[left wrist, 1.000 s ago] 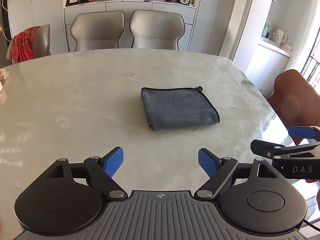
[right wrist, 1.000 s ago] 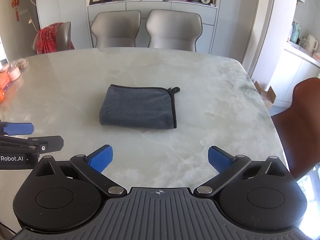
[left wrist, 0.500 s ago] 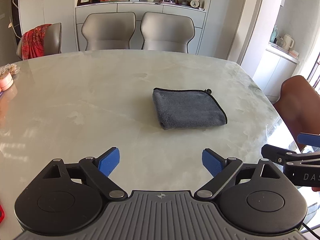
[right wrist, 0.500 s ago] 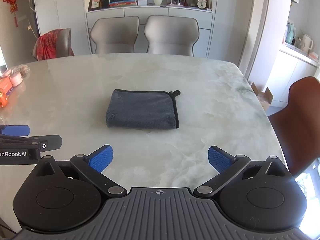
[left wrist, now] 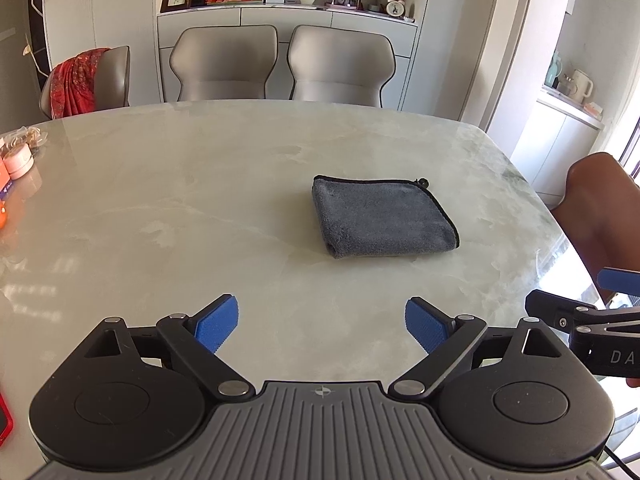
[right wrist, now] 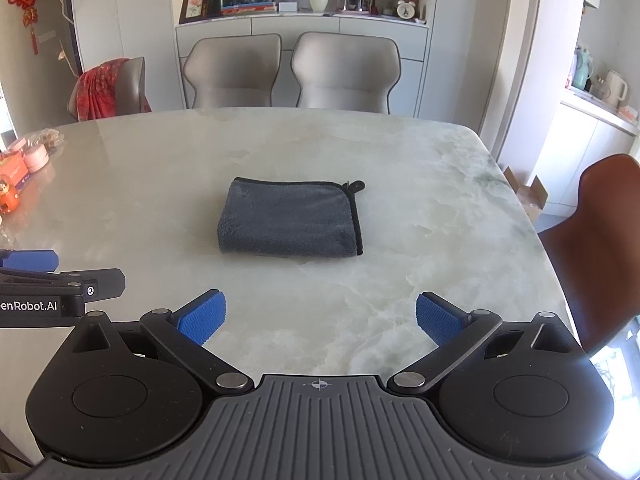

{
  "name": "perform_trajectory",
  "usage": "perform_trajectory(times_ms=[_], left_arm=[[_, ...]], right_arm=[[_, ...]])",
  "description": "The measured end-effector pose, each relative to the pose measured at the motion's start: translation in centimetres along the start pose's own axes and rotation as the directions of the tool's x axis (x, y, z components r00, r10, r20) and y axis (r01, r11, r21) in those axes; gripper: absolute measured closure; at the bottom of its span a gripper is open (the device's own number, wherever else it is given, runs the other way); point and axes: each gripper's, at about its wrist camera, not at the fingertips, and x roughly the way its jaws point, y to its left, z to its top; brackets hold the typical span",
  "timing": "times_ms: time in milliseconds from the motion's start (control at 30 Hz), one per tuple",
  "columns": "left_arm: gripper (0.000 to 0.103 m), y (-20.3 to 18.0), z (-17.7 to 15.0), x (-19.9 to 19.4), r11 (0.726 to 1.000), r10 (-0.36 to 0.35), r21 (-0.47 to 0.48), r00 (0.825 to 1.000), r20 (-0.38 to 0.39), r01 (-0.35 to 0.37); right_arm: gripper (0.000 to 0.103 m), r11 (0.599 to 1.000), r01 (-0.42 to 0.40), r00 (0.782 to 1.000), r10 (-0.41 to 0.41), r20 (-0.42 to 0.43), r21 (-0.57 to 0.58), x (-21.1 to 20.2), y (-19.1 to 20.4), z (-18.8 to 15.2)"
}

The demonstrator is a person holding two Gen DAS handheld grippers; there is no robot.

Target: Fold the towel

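Nearest: my left gripper (left wrist: pixel 321 326) and my right gripper (right wrist: pixel 321 318), both spread wide, nothing between the blue pads. Mid-distance: grey towel (right wrist: pixel 290 220), folded, flat on the marble table (right wrist: pixel 420 216), well apart from both. Farthest: two beige chairs (right wrist: pixel 292 70).

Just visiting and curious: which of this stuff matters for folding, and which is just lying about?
For the job: towel; left tongs, open; right tongs, open; table.

Lying about: pink tubs; orange box; chairs; red cloth.
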Motion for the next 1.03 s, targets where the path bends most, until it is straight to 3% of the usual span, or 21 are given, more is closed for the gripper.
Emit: perform_trajectory(times_ms=[167, 733, 1033], left_arm=[[0.01, -0.41, 0.1, 0.1, 0.998, 0.058, 0.033, 0.998, -0.003, -0.058], [0.01, -0.07, 0.14, 0.31, 0.998, 0.051, 0.025, 0.999, -0.01, -0.051], [0.01, -0.33, 0.0, 0.24, 0.996, 0.081, 0.045, 0.997, 0.014, -0.081]], right_arm=[[0.001, 1.0, -0.003, 1.0, 0.003, -0.003, -0.003, 0.0, -0.03, -0.03], [0.0, 1.0, -0.017, 1.0, 0.017, 0.004, -0.009, -0.27, 0.38, -0.33], [0.001, 0.999, -0.049, 0.999, 0.049, 0.005, 0.007, -0.31, 0.18, -0.43]])
